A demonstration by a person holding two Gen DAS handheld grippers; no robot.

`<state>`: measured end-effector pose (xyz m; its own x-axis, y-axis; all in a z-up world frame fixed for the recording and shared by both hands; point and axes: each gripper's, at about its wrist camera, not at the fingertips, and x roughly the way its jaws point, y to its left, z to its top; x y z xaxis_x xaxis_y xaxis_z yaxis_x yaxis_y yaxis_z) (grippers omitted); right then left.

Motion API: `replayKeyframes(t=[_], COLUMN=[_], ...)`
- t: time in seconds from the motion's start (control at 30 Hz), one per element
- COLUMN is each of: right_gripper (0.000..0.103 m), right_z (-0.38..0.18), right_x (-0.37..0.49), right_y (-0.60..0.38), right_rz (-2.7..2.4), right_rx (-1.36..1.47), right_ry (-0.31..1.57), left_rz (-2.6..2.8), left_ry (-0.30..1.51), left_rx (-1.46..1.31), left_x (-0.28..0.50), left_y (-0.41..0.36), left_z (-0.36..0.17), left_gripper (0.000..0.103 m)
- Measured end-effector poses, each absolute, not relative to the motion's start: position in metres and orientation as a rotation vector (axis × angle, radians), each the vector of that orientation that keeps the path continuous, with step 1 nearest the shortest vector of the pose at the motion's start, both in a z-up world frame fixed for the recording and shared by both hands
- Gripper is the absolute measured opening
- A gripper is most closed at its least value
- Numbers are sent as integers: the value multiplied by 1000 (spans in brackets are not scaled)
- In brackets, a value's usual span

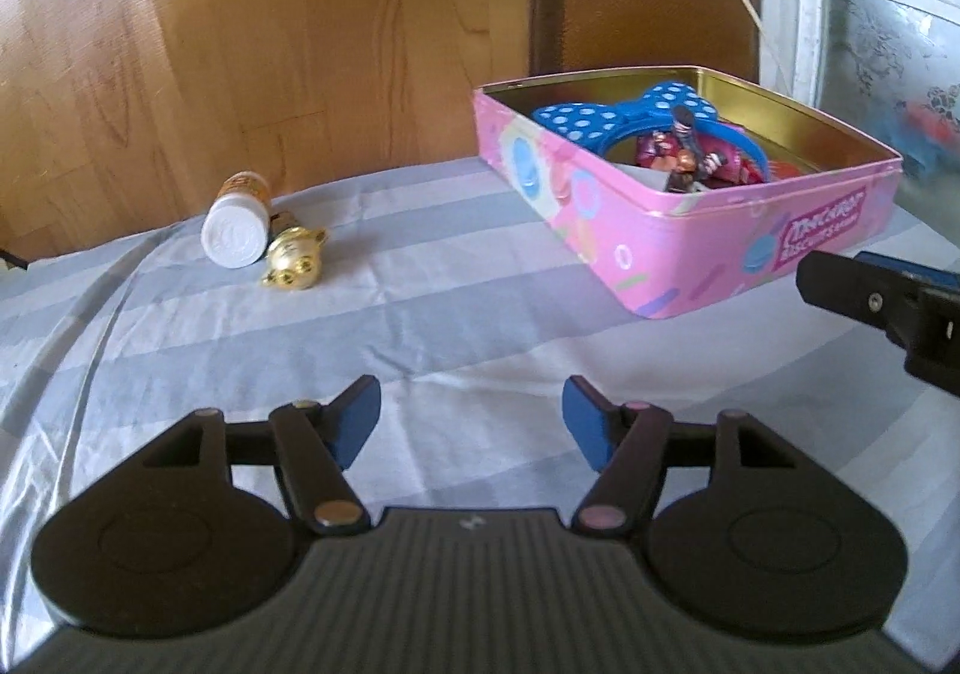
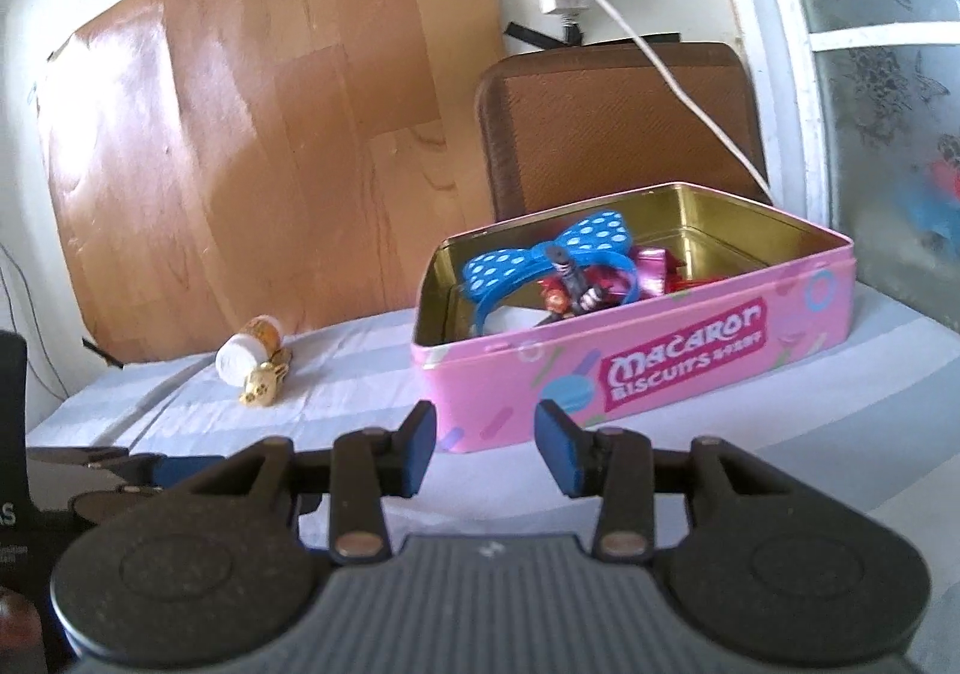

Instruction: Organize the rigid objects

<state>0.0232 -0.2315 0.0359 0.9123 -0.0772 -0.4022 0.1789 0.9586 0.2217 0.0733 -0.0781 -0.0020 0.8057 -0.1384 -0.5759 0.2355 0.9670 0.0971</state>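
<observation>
- A white-capped bottle (image 1: 236, 230) is lying on its side on the striped cloth (image 1: 420, 326), its cap facing the left wrist camera, with a gold figurine (image 1: 294, 257) touching it on its right.
- In the left wrist view both are sitting ahead and to the left of the left gripper (image 1: 471, 422), well apart from its fingertips.
- In the right wrist view the same bottle (image 2: 249, 353) and figurine (image 2: 264, 383) are lying far to the left of the right gripper (image 2: 485, 449), near the cloth's far edge.
- A pink biscuit tin (image 1: 690, 248) is standing open on the cloth to the right of the pair, holding a blue dotted bow band (image 1: 606, 119) and some small toys (too jumbled to tell apart).
- The tin (image 2: 630, 368) is sitting just ahead of the right gripper, its near wall showing between the blue pads.
- The left gripper is standing open over bare cloth, with nothing between its pads.
- The right gripper is standing partly open, gripping nothing; its tip (image 1: 840, 278) is showing at the right edge of the left wrist view, beside the tin.
- A wood-patterned board (image 2: 270, 134) and a brown chair back (image 2: 618, 128) are standing behind the cloth.
</observation>
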Motion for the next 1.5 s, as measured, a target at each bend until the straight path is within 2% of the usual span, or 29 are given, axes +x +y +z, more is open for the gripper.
replayKeyframes(t=[0.53,1.5], right_gripper=[38,41], right_z=[31,21], right_x=[42,52], right_y=[-203,-200], right_rz=[-117,-92], right_rx=[200,178], right_ry=[450,493], left_rz=[-159,-179], left_ry=[604,602], left_rx=[100,64], left_x=[82,84], left_y=[-41,-32], left_z=[-9,-17], left_gripper=[70,72])
